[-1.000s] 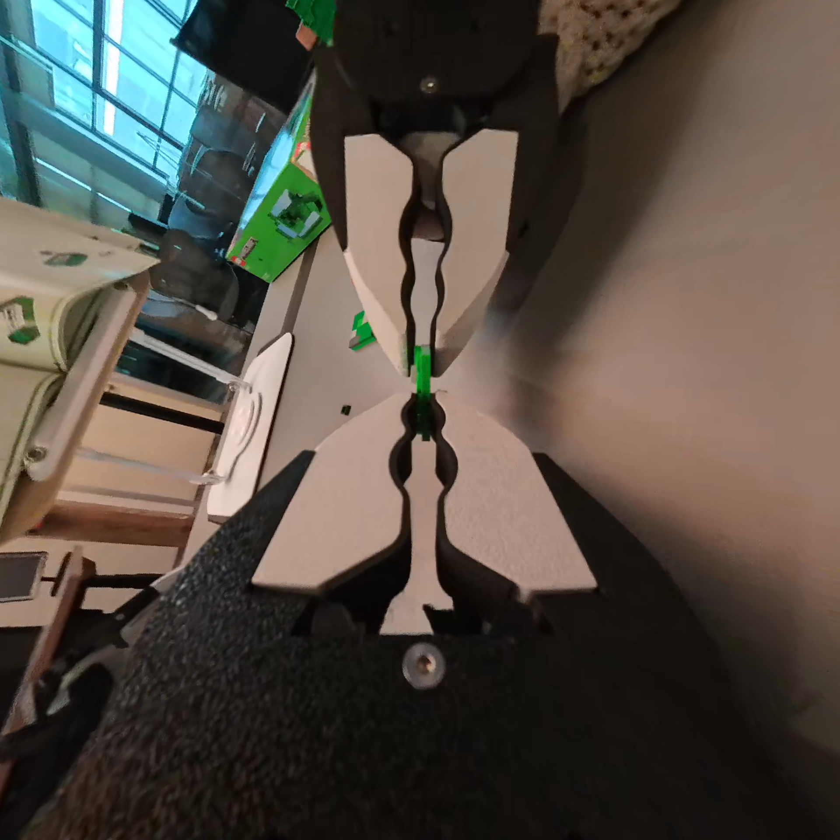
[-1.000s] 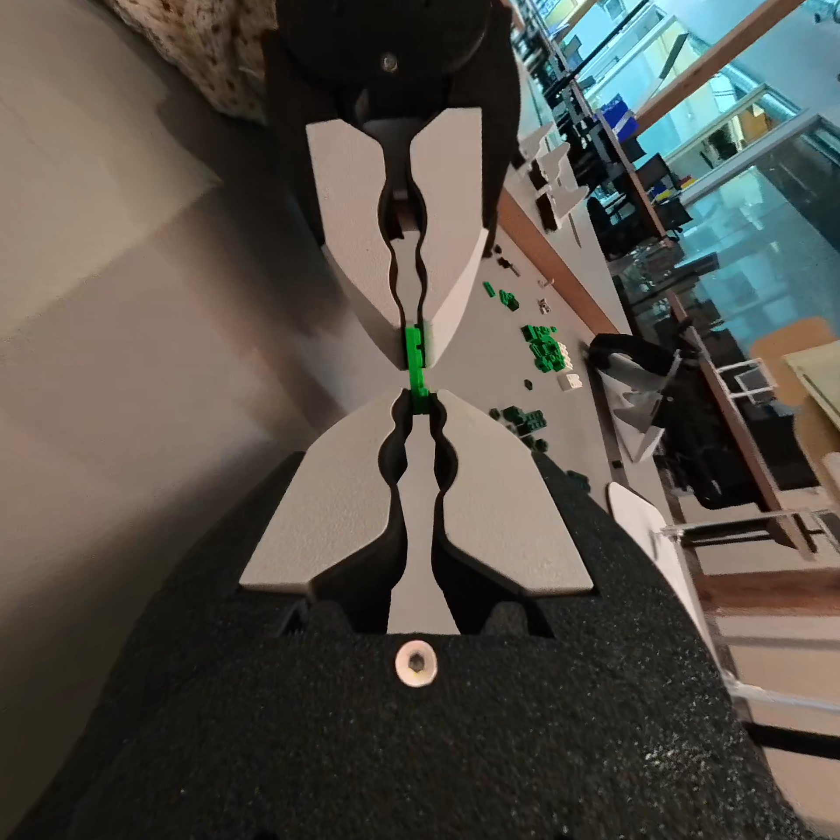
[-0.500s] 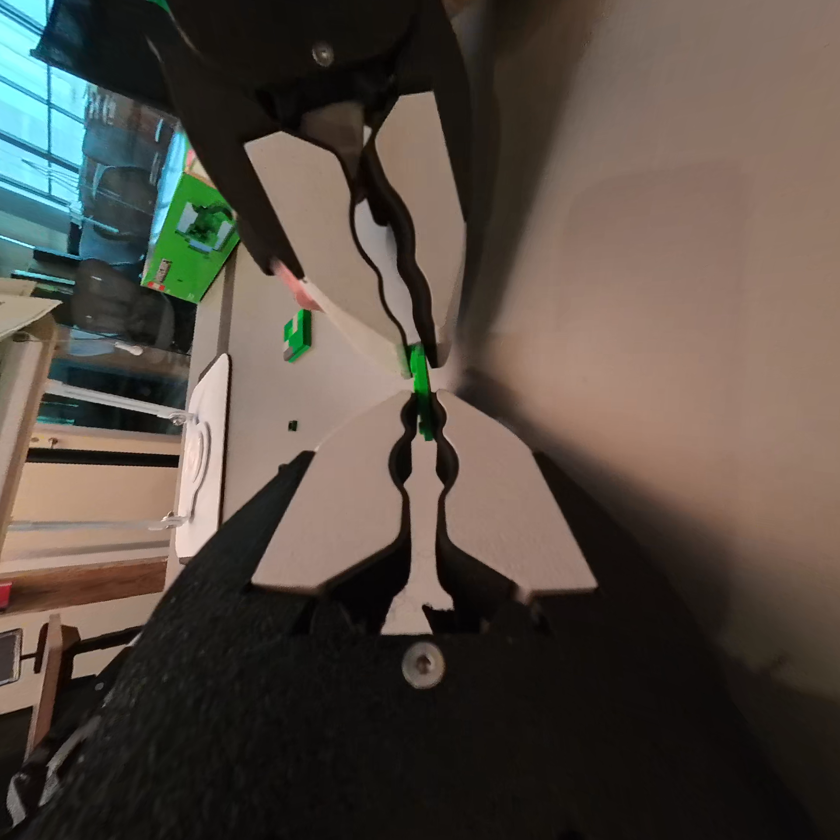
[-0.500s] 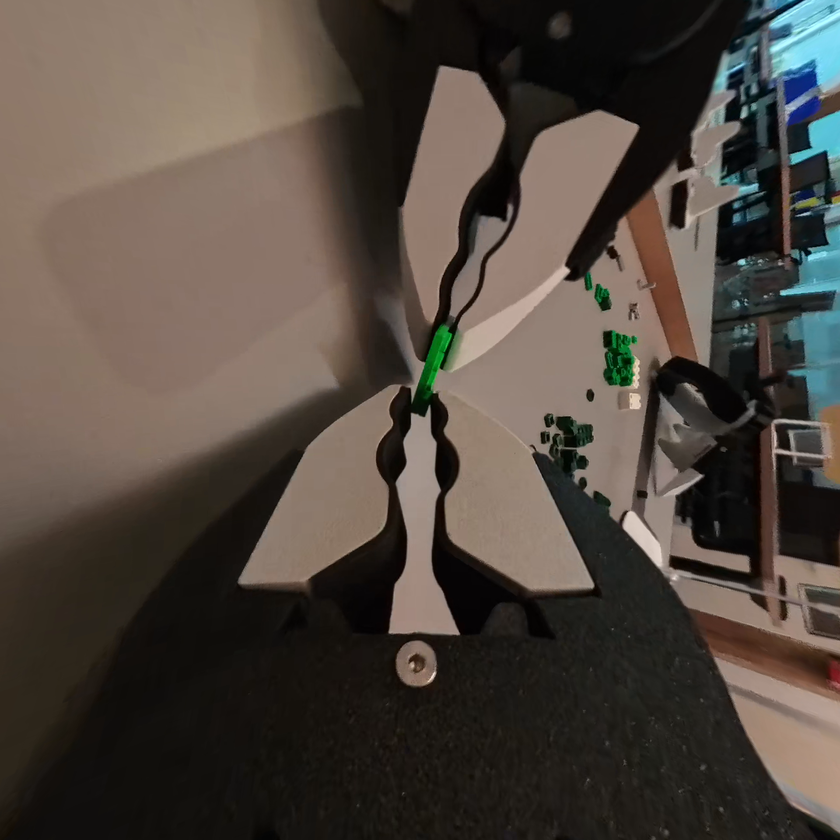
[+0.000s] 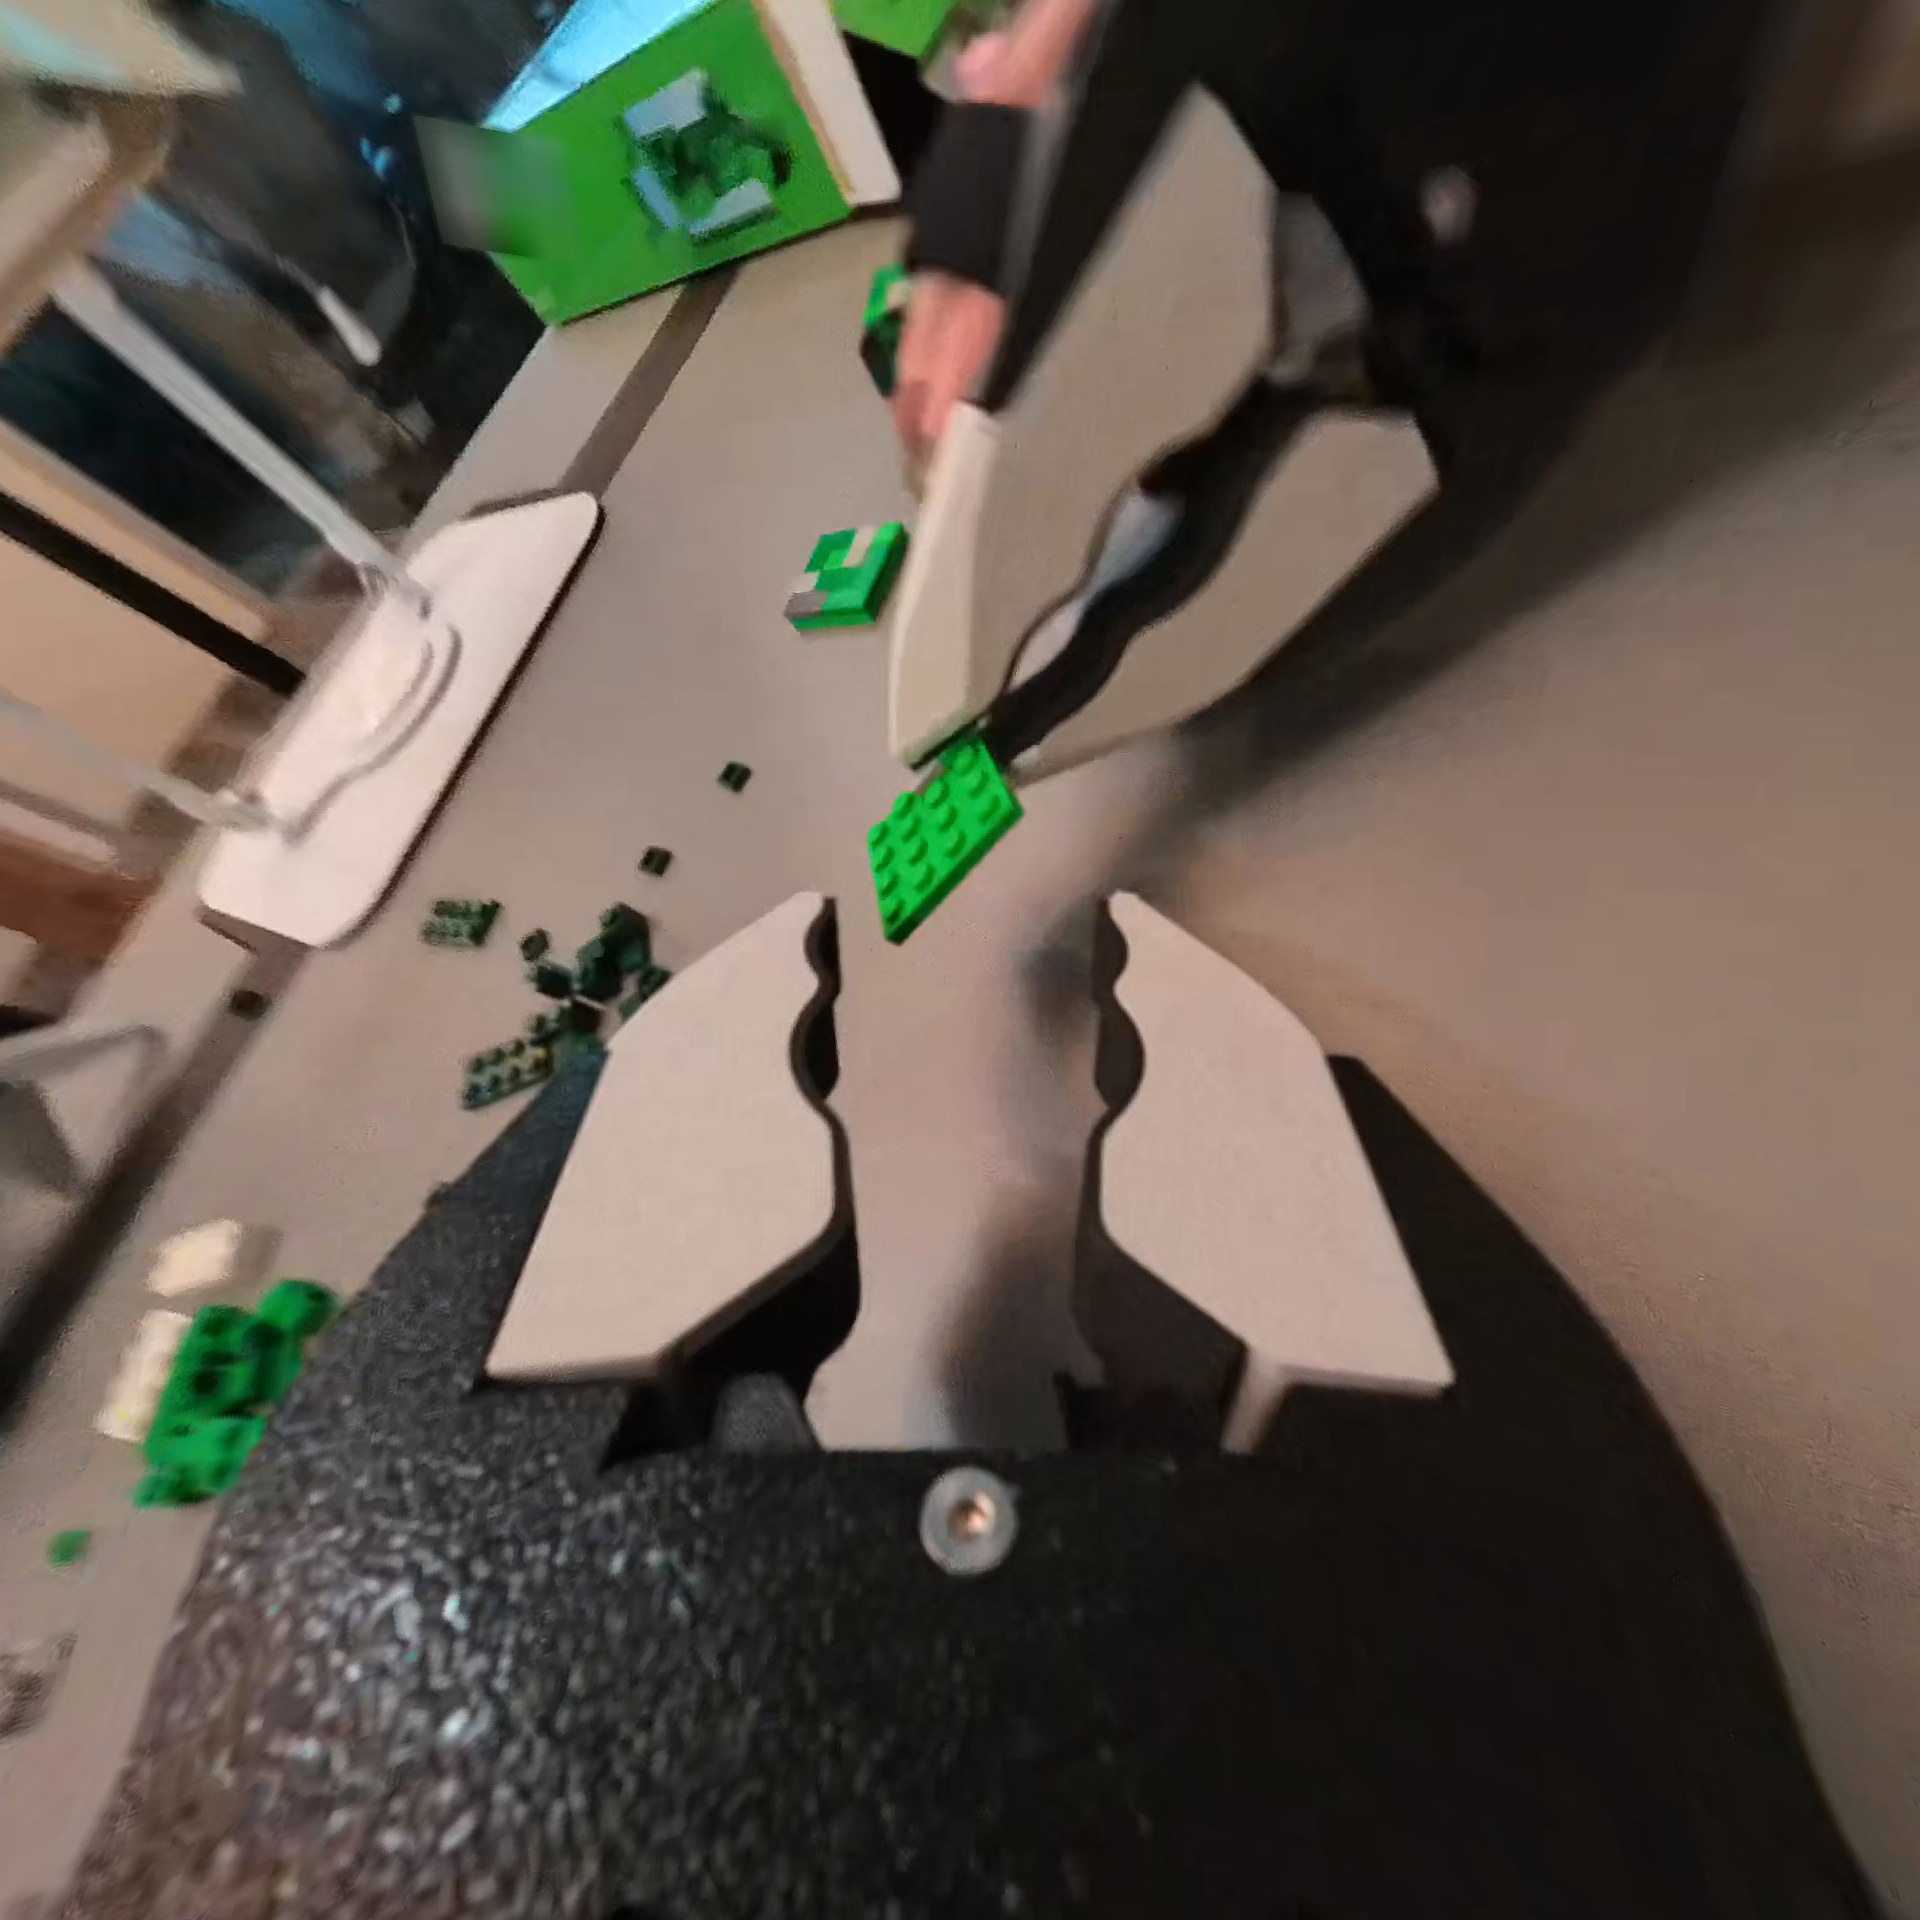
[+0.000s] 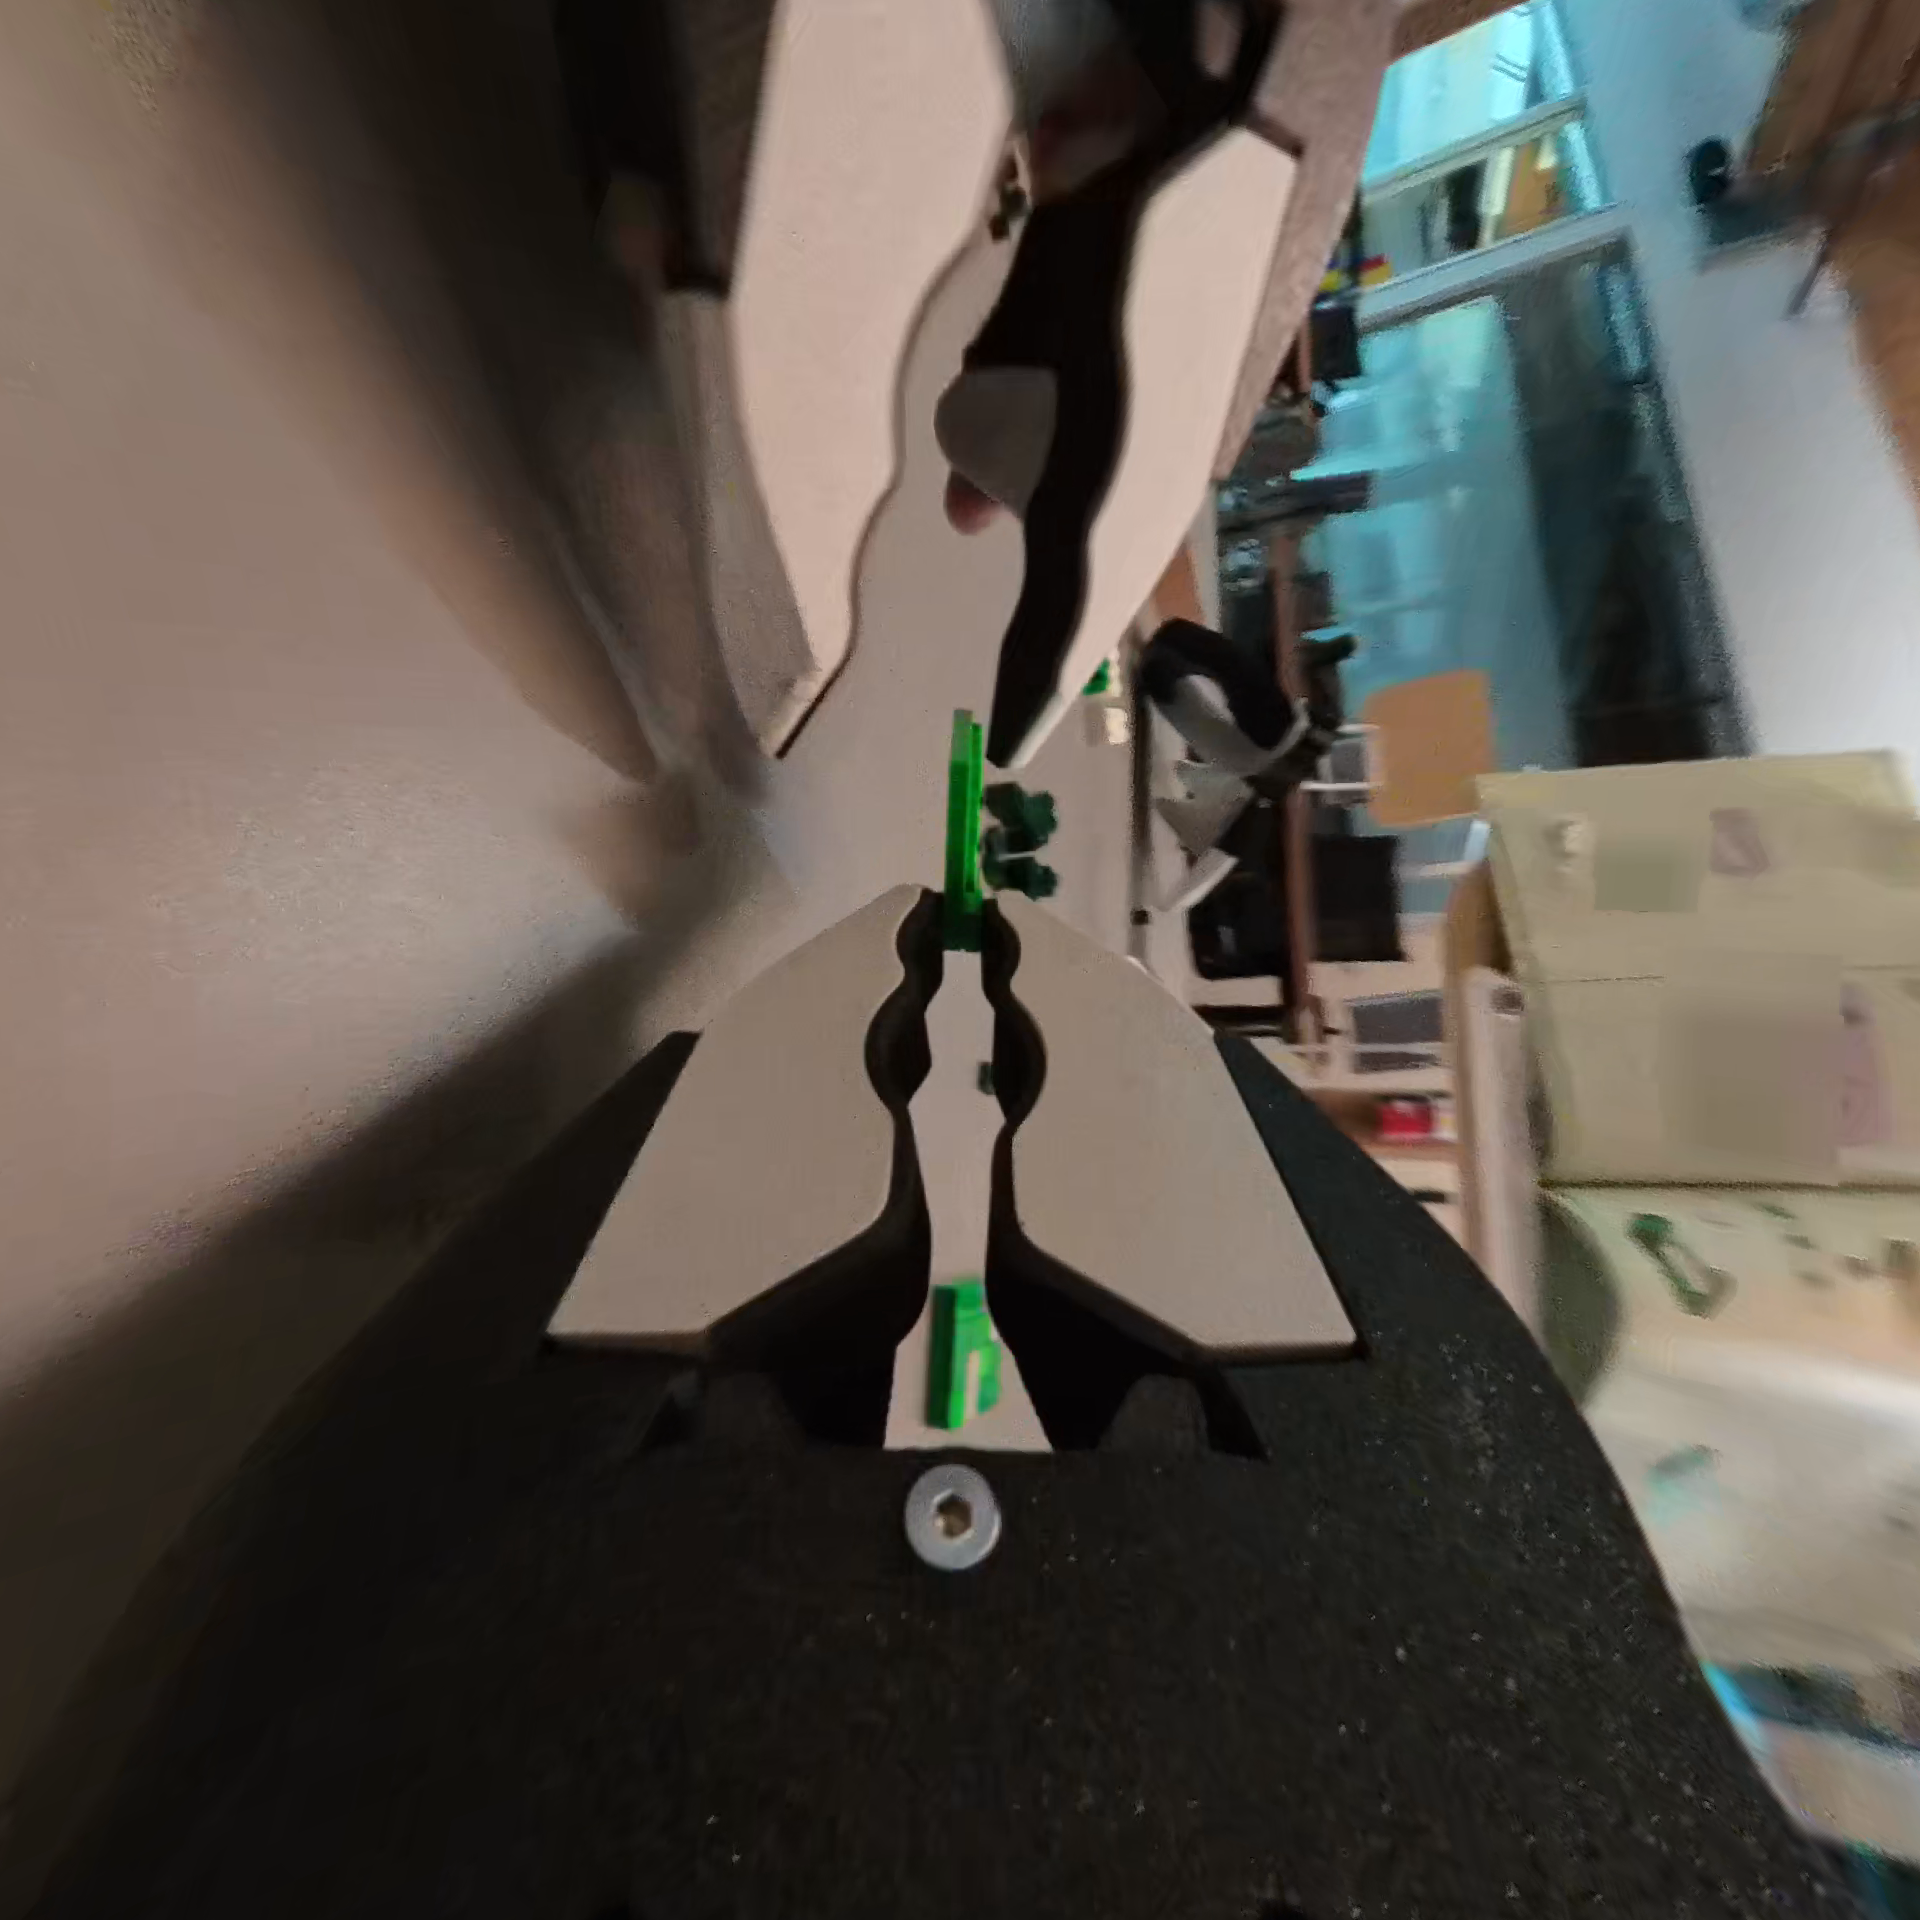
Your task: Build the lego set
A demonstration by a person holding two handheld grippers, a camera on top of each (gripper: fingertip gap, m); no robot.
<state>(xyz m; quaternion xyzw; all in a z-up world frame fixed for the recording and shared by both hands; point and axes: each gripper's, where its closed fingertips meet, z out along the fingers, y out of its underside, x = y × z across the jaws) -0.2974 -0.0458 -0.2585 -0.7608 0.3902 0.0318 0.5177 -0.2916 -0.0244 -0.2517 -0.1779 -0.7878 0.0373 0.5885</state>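
A bright green studded plate hangs above the grey table, pinched by one corner in my right gripper, which shows at the upper right of the left wrist view. In the right wrist view my right gripper is shut on the plate, seen edge-on. My left gripper is open and empty, just short of the plate. It also shows at the top of the right wrist view, with its jaws apart on either side of the plate's far end. A small green and grey build lies on the table.
Dark green pieces lie scattered left of my left gripper. A bright green pile and white pieces lie nearer. A white stand, a green box and a person's hand are behind.
Both grippers held the green plate tip to tip. My left gripper has opened, let go and drawn back. The right gripper keeps the plate. Both views have swung.
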